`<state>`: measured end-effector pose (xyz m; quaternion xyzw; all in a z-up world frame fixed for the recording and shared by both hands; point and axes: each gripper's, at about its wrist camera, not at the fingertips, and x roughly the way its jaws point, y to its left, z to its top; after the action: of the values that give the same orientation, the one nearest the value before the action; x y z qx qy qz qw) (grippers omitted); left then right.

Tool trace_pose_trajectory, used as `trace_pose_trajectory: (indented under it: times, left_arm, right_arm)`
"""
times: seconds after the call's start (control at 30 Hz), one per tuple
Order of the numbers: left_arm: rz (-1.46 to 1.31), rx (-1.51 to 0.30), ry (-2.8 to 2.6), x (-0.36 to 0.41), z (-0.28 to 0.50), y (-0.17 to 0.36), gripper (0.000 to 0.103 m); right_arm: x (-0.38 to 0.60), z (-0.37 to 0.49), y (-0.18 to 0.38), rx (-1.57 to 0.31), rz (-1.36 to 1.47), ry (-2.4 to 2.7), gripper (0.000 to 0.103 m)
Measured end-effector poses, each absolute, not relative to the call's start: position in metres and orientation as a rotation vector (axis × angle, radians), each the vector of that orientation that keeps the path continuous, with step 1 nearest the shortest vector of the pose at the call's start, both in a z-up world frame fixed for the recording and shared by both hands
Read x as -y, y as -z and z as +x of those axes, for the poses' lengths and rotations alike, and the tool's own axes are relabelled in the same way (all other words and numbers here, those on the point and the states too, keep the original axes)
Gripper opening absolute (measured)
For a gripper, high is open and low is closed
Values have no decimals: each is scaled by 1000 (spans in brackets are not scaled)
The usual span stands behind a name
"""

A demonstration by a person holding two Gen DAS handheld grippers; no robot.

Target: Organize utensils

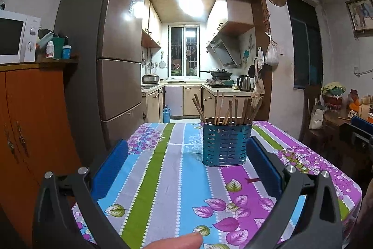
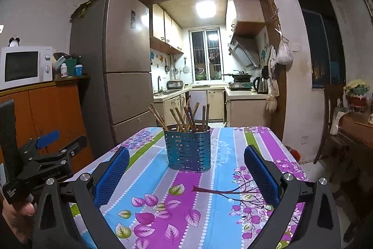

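Both grippers are hovering low over the table [image 1: 163,179], jaws spread wide and holding nothing: the left gripper [image 1: 186,169] and the right gripper [image 2: 186,176] are each facing the holder [image 1: 225,144], which is standing upright near the table's far edge with the chopsticks [image 1: 223,109] leaning loosely inside. No loose utensil is showing, so the task seems either just starting or done. Any next move calls for closing on one chopstick above the rim without tipping the holder.

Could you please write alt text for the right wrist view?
A blue slotted holder full of wooden chopsticks stands on a floral striped tablecloth, framed by the open, empty right gripper. A kitchen lies beyond.
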<state>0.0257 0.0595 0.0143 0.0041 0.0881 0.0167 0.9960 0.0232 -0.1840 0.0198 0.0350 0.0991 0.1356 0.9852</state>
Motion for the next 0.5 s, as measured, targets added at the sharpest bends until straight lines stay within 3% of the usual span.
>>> trace_pose_trajectory:
  times: [0.5]
  left_arm:
    - [89, -90, 3, -37, -49, 8, 98]
  right_arm:
    - [187, -65, 10, -96, 47, -197, 98]
